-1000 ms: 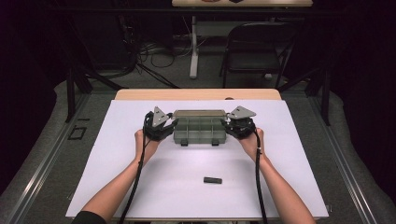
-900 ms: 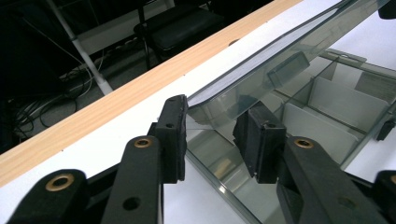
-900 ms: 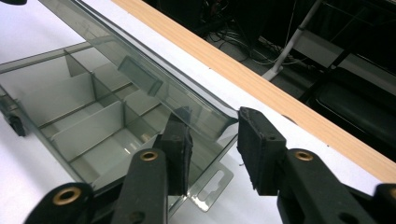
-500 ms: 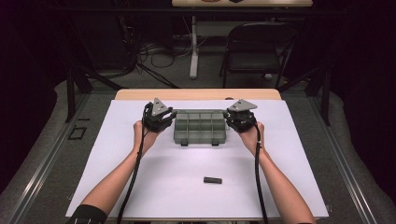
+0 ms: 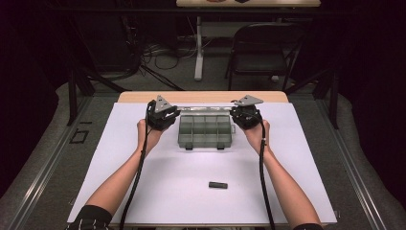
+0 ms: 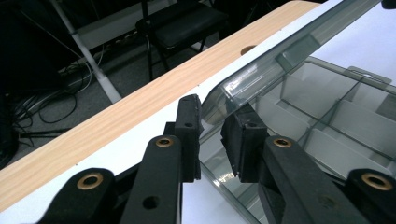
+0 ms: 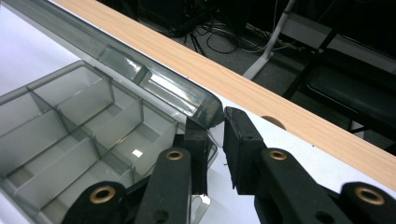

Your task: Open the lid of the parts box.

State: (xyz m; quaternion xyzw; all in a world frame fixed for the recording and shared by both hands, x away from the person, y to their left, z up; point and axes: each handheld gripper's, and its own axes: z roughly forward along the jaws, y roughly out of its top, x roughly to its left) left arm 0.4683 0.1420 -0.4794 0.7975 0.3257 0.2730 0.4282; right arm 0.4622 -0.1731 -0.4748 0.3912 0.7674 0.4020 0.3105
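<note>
Fingers of the left gripper (image 6: 210, 135) pinch the left corner of a clear lid (image 6: 289, 51); the right gripper (image 7: 215, 140) seems to clamp the other corner, its grip partly hidden. Between them, the translucent grey compartment box (image 5: 205, 130) lies long axis left-right on a white table (image 5: 191, 191), lid raised rearward. Nearer sits a small black block (image 5: 218, 185). Beyond: wood edge (image 5: 201, 97), folding chair (image 5: 261, 48).
</note>
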